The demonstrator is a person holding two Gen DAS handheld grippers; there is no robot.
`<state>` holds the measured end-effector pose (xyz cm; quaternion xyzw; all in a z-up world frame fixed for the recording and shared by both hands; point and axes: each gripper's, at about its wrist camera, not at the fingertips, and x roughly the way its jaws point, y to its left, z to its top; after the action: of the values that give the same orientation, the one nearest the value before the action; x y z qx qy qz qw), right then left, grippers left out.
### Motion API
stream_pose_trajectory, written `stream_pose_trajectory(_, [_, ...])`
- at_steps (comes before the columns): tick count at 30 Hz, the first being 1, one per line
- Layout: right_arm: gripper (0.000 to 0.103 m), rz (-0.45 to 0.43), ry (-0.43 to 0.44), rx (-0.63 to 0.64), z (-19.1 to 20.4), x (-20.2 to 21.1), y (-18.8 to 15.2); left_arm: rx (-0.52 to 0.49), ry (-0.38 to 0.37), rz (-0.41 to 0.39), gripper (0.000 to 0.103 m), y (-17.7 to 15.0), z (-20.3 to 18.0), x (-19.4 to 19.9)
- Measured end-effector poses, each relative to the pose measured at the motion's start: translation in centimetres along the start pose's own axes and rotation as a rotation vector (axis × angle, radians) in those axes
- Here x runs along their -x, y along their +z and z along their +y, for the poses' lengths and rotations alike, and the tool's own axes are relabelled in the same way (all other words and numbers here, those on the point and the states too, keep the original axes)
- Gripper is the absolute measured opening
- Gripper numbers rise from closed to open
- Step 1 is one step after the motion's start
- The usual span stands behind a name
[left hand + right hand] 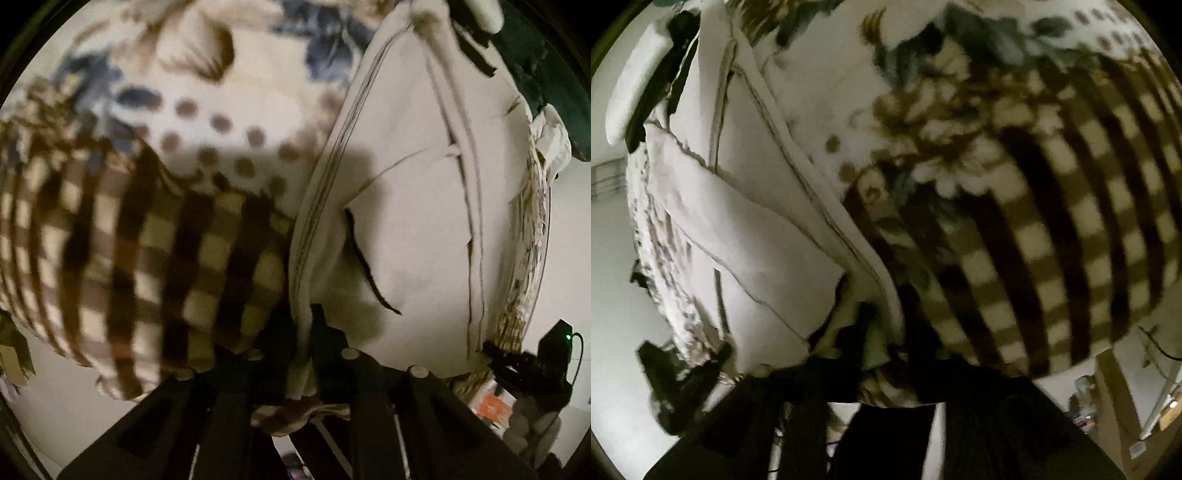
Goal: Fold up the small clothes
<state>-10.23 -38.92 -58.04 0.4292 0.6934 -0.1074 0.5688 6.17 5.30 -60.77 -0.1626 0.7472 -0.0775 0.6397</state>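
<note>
Shorts [413, 221], cream with dark stitching, hang right in front of both cameras, edge pinched at both ends. Left gripper [303, 332] is clenched on the hem, fabric bunching out below its fingers. Right gripper [886, 332] looks clamped on the same edge too, though it's dark down there. Behind the shorts is a blanket [155, 221] with brown checks, dots and blue-brown flowers, pretty blurry.

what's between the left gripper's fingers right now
The white garment's stitched hem, with a bit of checked cloth bunched below it; the left gripper pinches both. Left wrist view shows it.
</note>
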Motion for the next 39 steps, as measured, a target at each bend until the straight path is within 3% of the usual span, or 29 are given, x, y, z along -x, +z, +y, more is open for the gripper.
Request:
stream_pose_trajectory(4, [0.039, 0.018, 0.037, -0.051, -0.8, -0.9, 0.6, 0.01, -0.022, -0.007, 0.009, 0.1, -0.3, -0.4])
stream_pose_trajectory(5, [0.019, 0.005, 0.04, -0.058, -0.9, -0.6, 0.5, 0.008, -0.02, -0.019, 0.008, -0.3, -0.3, 0.2])
stream_pose_trajectory(6, [0.006, 0.0, 0.039, -0.055, -1.0, -0.3, 0.5, 0.006, -0.019, -0.029, 0.005, -0.7, -0.1, 0.7])
stream_pose_trajectory(8, [0.003, -0.012, 0.047, -0.052, -1.1, 0.5, 0.1, 0.008, -0.014, -0.043, 0.004, -0.9, -0.1, 2.0])
stream_pose_trajectory(15, [0.003, -0.039, 0.138, -0.008, 1.3, 4.6, 0.5, 0.098, -0.118, -0.06, 0.004, 2.2, -1.7, 6.2])
stream_pose_trajectory(18, [0.003, -0.067, 0.18, 0.006, 3.1, 6.5, 2.4, 0.138, -0.185, -0.083, 0.004, 5.5, -2.7, 7.4])
stream_pose_trajectory(27, [0.003, -0.22, 0.193, 0.053, 10.6, 8.0, 14.8, 0.15, -0.239, -0.171, 0.004, 18.8, -5.3, 6.8])
stream_pose_trajectory(31, [0.003, -0.245, 0.213, 0.041, 13.1, 7.6, 19.5, 0.132, -0.24, -0.159, 0.006, 23.0, -6.4, 5.5])
stream_pose_trajectory(34, [0.005, -0.259, 0.257, 0.011, 13.6, 7.3, 21.4, 0.164, -0.291, -0.139, 0.006, 24.1, -6.0, 5.4])
stream_pose_trajectory(35, [0.01, -0.265, 0.279, 0.004, 13.6, 7.4, 21.6, 0.179, -0.312, -0.139, 0.007, 24.2, -5.7, 5.6])
stream_pose_trajectory(38, [0.052, -0.31, 0.321, -0.013, 12.8, 8.5, 21.2, 0.225, -0.376, -0.174, 0.015, 23.4, -4.0, 7.4])
stream_pose_trajectory(39, [0.053, -0.326, 0.322, -0.01, 12.5, 8.9, 20.8, 0.241, -0.387, -0.191, 0.024, 23.3, -3.5, 7.9])
